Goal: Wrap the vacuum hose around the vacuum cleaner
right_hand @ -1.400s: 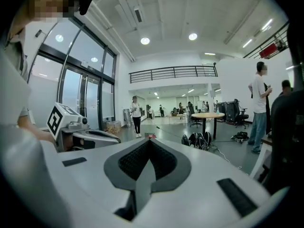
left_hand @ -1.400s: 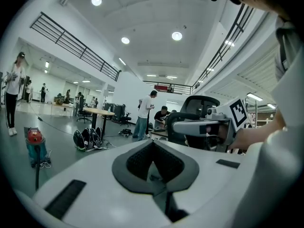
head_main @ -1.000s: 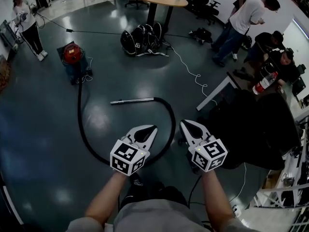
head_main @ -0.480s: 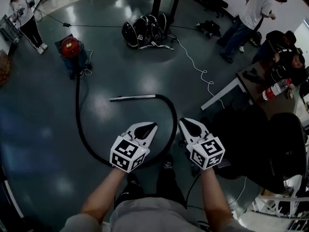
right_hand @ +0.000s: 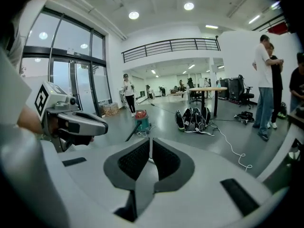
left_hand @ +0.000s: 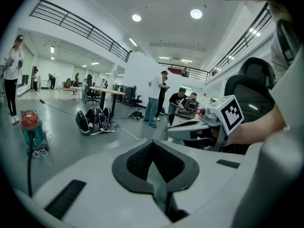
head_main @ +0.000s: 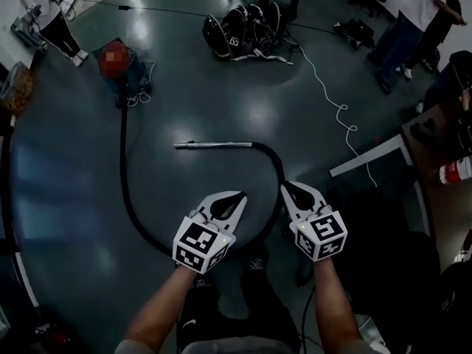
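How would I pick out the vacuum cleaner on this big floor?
Start on the wide dark grey floor and follow the long black hose from its silver metal wand round to its far end. There stands the small canister vacuum cleaner, teal-bodied with a red top; the nearby pile of black gear has neither hose nor colour.

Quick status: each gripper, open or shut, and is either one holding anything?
Left gripper: shut, holding nothing.
Right gripper: shut, holding nothing.
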A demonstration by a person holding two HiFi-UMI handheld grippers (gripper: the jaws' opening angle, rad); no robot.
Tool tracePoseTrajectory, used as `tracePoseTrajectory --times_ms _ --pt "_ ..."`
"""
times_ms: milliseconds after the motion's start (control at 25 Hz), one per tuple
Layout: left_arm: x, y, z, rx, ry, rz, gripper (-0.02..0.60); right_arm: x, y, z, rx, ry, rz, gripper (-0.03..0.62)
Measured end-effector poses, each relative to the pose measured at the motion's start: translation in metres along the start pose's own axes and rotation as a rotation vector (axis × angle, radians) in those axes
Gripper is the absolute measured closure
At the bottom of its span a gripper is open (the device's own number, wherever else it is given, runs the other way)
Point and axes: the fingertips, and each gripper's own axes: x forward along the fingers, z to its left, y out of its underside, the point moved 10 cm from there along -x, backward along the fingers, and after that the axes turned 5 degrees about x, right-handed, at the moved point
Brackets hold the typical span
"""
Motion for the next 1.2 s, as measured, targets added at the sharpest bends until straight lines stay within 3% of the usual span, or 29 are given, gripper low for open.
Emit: tracePoseTrajectory --times_ms 240,360,720,800,1000,1080,1200 --pt "0.069 0.089 0.029 -0.038 -0.005 0.078 0.574 0.067 0.084 -0.063 0.027 0.057 0.080 0.589" --pt "0.099 0.144 0.045 -0.036 0.006 0.101 0.574 0.100 0.142 -0.084 0.062 0.086 0.117 0.559" --pt "0.200 0.311 0.097 -0.024 0.042 0.129 0.574 0.204 0.315 -0.172 0.074 0.186 0.194 0.558" --pt "0.220 0.343 0.105 -0.003 0.045 0.130 0.574 0.229 0.350 -0.194 0.075 0.197 0.214 0.521" --pt "0.262 0.421 0.117 0.001 0.041 0.155 0.575 0.281 0.433 -0.254 0.057 0.214 0.277 0.511" --pt "0.275 0.452 0.121 0.002 0.036 0.174 0.574 0.298 0.466 -0.280 0.071 0.225 0.304 0.459" --pt "0.298 0.486 0.129 0.006 0.023 0.190 0.574 0.315 0.499 -0.319 0.059 0.246 0.339 0.434"
